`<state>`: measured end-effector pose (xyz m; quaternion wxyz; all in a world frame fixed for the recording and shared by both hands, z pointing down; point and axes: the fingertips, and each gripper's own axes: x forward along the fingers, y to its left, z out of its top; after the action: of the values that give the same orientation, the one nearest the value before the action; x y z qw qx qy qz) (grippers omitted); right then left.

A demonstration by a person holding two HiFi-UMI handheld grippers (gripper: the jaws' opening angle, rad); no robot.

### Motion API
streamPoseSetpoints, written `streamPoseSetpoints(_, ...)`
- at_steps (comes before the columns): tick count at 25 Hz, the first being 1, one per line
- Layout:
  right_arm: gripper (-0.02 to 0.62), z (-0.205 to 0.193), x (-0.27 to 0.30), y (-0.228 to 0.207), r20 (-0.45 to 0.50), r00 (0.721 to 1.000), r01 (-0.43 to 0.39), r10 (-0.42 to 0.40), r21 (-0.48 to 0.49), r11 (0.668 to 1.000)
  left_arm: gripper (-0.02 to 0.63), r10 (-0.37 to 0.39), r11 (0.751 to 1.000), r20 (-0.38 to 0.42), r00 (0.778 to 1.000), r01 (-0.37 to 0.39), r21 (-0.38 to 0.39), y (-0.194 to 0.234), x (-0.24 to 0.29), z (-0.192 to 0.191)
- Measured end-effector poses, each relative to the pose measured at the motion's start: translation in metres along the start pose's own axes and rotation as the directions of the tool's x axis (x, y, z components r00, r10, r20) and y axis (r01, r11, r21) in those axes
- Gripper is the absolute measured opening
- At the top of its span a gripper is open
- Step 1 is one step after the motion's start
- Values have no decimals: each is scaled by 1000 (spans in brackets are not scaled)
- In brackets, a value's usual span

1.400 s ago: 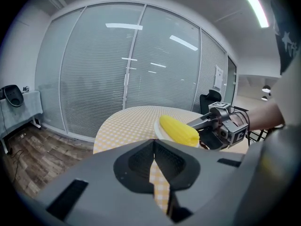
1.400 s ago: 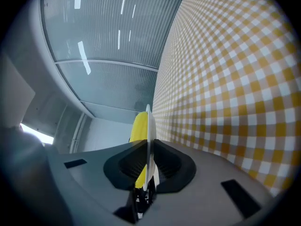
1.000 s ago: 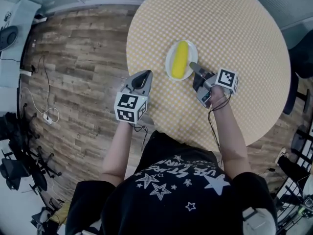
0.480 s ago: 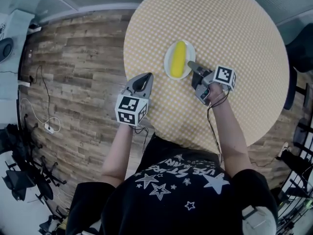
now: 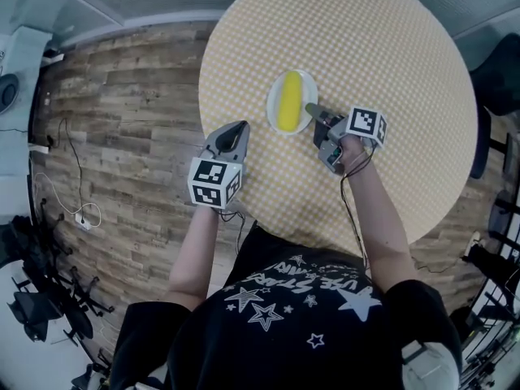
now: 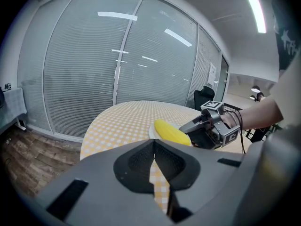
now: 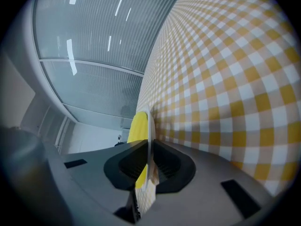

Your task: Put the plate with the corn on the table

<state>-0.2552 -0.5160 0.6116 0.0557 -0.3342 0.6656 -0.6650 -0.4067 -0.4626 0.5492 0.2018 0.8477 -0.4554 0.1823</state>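
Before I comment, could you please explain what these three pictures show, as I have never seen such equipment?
No robot here: a person holds hand-held tongs in each hand. The overhead picture comes from a camera on the person's head; the other two from cameras riding on the tongs. Against the yellow checked cloth of the round table you see a white plate bearing a yellow corn cob. The right tongs are shut on the plate's rim; the left tongs are shut and empty, near the table's edge.
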Motion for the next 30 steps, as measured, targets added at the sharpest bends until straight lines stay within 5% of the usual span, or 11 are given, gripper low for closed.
streamPoseSetpoints(19, 43, 7, -12, -10, 58, 967, 254, -247, -213, 944, 8, -6, 1000, 12, 1000, 5, 22, -12, -10, 5)
streamPoseSetpoints(30, 41, -1, -70, 17, 120, 984, 160, -129, -303, 939, 8, 8, 1000, 41, 999, -9, 25, -51, -36, 2)
